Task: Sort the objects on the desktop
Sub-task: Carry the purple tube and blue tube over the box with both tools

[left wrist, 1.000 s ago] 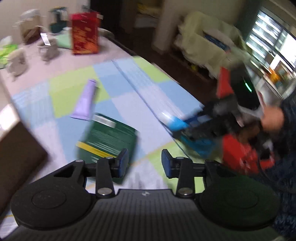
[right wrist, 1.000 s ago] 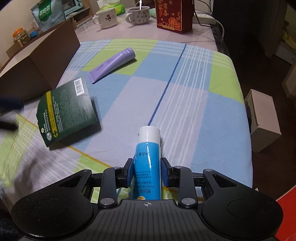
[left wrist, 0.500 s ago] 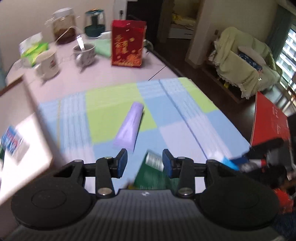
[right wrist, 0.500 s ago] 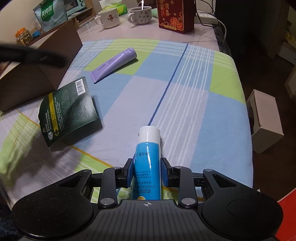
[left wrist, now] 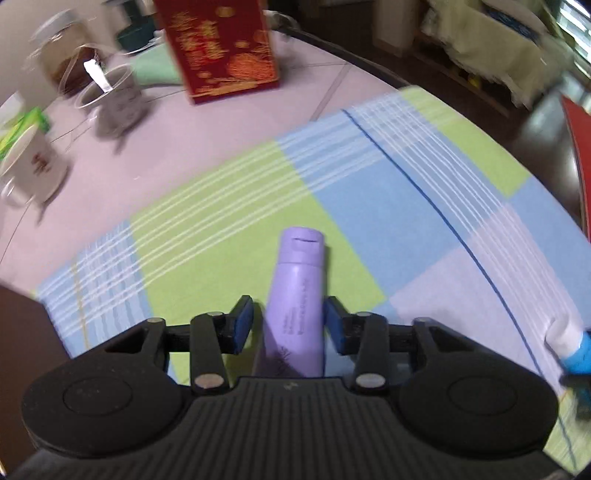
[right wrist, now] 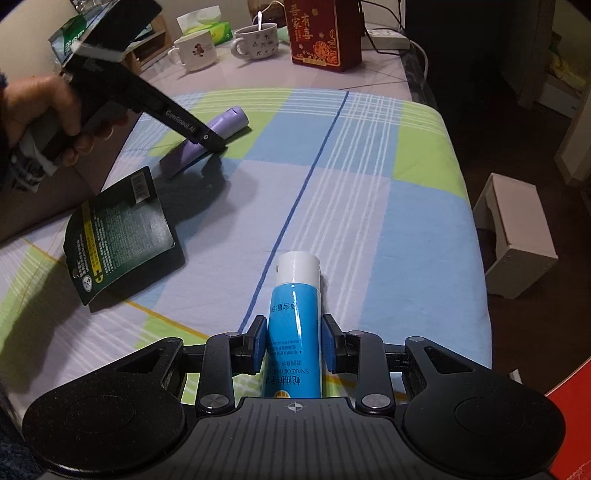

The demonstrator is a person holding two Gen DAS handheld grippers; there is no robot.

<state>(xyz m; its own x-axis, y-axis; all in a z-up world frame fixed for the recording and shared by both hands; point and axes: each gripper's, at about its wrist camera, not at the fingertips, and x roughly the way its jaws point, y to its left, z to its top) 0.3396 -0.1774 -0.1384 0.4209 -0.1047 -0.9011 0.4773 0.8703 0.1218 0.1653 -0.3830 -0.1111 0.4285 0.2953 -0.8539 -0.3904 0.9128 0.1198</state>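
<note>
A purple tube (left wrist: pixel 295 295) lies on the checked cloth (left wrist: pixel 388 192), its cap pointing away. My left gripper (left wrist: pixel 289 325) is open around it, with a gap at the left pad and the right pad close to the tube. The right wrist view shows that tube (right wrist: pixel 225 122) under the left gripper (right wrist: pixel 212 142), which a hand (right wrist: pixel 40 99) holds. My right gripper (right wrist: pixel 293 343) is shut on a blue tube (right wrist: pixel 293 321) with a white cap, low over the cloth. A dark green card package (right wrist: pixel 122 232) lies flat to the left.
At the back stand a red box (right wrist: pixel 323 33), two mugs (right wrist: pixel 195 50) (right wrist: pixel 256 40) and a green tissue pack (right wrist: pixel 210 29). A brown cardboard box (right wrist: pixel 29 210) borders the cloth's left side. A white stool (right wrist: pixel 517 240) sits on the floor beyond the right table edge.
My left gripper has swung from the green package across to the purple tube and come down around it. The right gripper and blue tube have stayed in place.
</note>
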